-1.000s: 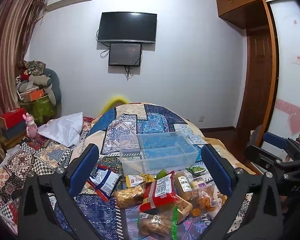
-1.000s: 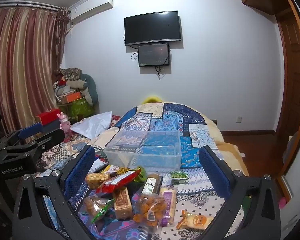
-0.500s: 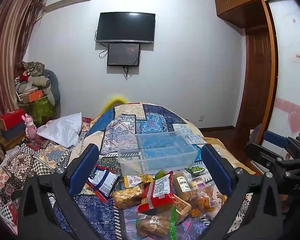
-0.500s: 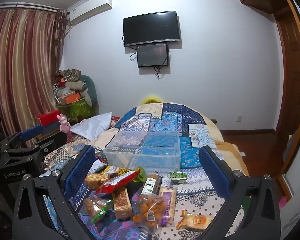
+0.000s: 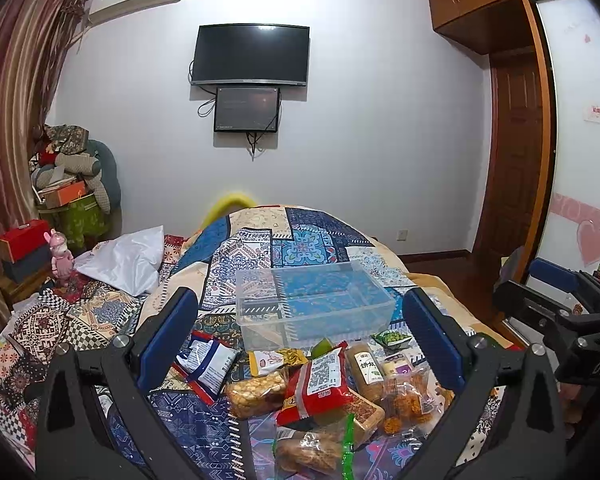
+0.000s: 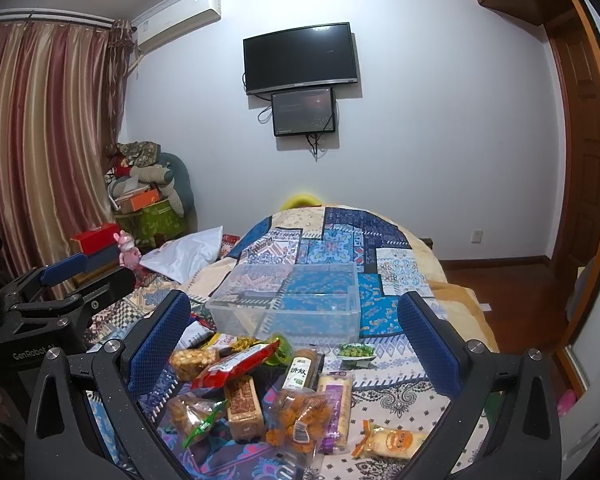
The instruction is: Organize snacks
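Observation:
A pile of packaged snacks (image 5: 320, 392) (image 6: 268, 392) lies on the patterned bedspread near me, with a red packet (image 5: 320, 380) (image 6: 236, 366) on top. Behind the pile stands an empty clear plastic bin (image 5: 312, 304) (image 6: 288, 300). My left gripper (image 5: 300, 340) hovers above the pile, open, with nothing between its blue pads. My right gripper (image 6: 296, 340) is open too and holds nothing. Each gripper shows at the edge of the other's view: the right gripper (image 5: 556, 312) and the left gripper (image 6: 48, 304).
A white pillow (image 5: 124, 260) lies on the bed to the left. Boxes and bedding are stacked in the far left corner (image 5: 68, 192). A television (image 5: 252, 56) hangs on the far wall. A wooden door (image 5: 516, 160) and floor lie to the right of the bed.
Both views have shifted only slightly; the snacks and the bin have not moved, and both grippers stay open.

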Demonstrator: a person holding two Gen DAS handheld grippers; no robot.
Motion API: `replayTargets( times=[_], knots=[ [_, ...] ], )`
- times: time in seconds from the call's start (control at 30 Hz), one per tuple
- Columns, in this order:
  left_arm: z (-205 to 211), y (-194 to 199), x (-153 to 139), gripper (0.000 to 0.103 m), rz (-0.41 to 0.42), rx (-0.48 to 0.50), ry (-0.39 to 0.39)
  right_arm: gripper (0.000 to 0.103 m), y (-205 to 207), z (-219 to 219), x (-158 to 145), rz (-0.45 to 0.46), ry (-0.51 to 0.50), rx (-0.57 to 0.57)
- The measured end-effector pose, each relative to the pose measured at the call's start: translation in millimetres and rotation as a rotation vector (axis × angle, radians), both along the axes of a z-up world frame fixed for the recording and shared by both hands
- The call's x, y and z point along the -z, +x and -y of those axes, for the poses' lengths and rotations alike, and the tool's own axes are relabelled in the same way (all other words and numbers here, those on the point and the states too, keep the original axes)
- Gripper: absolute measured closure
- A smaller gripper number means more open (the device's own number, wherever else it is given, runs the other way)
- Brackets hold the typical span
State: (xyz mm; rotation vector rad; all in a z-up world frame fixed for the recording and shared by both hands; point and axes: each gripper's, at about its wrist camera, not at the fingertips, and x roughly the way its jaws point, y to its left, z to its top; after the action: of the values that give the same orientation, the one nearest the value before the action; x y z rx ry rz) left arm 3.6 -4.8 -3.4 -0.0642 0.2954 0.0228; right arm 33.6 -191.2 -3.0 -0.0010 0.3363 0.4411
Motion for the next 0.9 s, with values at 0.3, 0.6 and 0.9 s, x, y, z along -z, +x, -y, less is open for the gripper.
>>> replayTargets(
  times=[0.3, 0.6, 0.9],
  knots=[
    [0.1, -0.2, 1.7, 0.000, -0.001, -0.003, 0.006, 0.000, -1.2, -1.2, 0.3, 0.002, 0.002, -0.004],
    [0.8, 0.9, 2.7, 0.000, -0.005, -0.003, 0.003, 0.000, -1.9, -1.7, 0.1, 0.001, 0.001, -0.002],
    [0.8, 1.7, 1.1, 0.000, -0.004, 0.001, -0.003, 0.000, -2.2, -1.6, -0.4, 0.003, 0.003, -0.002]
  ],
)
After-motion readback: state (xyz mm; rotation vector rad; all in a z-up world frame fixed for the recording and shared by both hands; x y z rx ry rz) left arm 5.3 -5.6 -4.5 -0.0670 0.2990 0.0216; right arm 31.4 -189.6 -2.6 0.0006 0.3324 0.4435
